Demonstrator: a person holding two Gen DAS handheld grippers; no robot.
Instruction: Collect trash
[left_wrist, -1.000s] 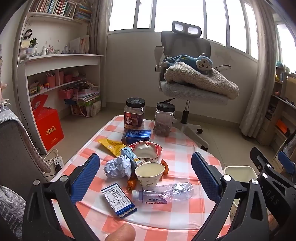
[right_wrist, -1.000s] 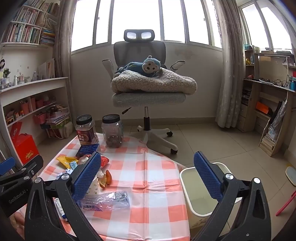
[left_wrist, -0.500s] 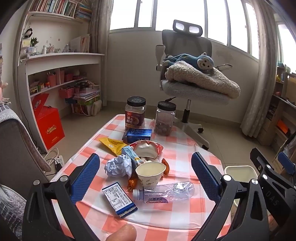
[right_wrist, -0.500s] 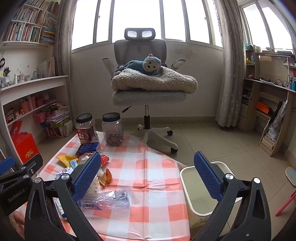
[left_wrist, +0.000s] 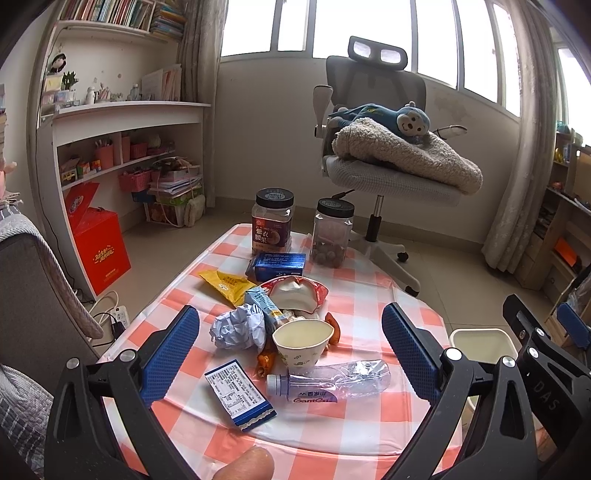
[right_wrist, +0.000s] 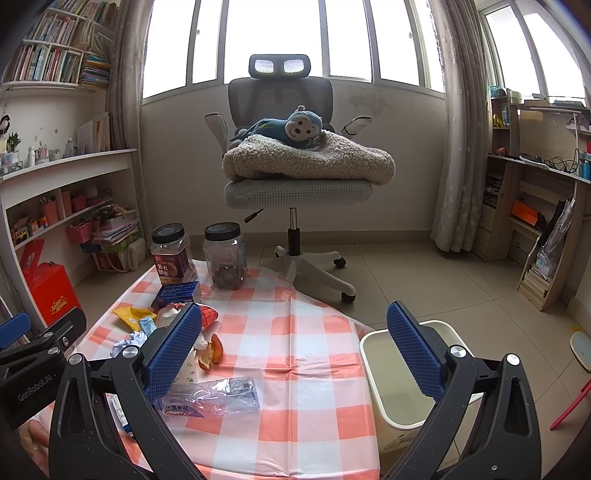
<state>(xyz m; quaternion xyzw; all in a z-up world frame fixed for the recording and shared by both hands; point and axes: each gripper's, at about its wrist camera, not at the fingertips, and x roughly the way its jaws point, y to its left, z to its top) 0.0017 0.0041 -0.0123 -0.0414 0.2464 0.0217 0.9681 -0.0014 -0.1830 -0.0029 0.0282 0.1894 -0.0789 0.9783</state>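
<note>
Hidden: in the right wrist view, the right gripper's (right_wrist: 293, 347) near finger covers most of the paper cup (right_wrist: 188, 365) and part of the red wrapper (right_wrist: 208, 315).
Cut off: the trash bin (left_wrist: 480, 341) shows only its top rim in the left wrist view, behind the right gripper's frame.
Hard to read: small print on the blue-edged label card (left_wrist: 239, 394) is too fine to make out.
Left gripper (left_wrist: 290, 345): jaws wide apart, holding nothing, hovering over the near edge of the table (left_wrist: 369, 417).
Right gripper: jaws wide apart, holding nothing, 1 finger over the table and 1 over the bin (right_wrist: 397, 395).
Plastic bottle (left_wrist: 327, 382): clear, crushed, lying on its side near the table's front, cap toward the card.
Cup (left_wrist: 301, 343): white paper, upright, just behind the bottle.
Crumpled paper (left_wrist: 238, 328): pale blue-white ball, just left of the cup.
Orange peel (right_wrist: 210, 354): pieces beside the cup.
Wrappers: yellow packet (left_wrist: 225, 282) and red wrapper (left_wrist: 295, 291) lie behind the paper ball and cup.
Blue box (left_wrist: 280, 266): farther back, in front of 2 black-lidded jars (left_wrist: 273, 221).
Bin: cream, standing on the floor just beside the table's right edge.
</note>
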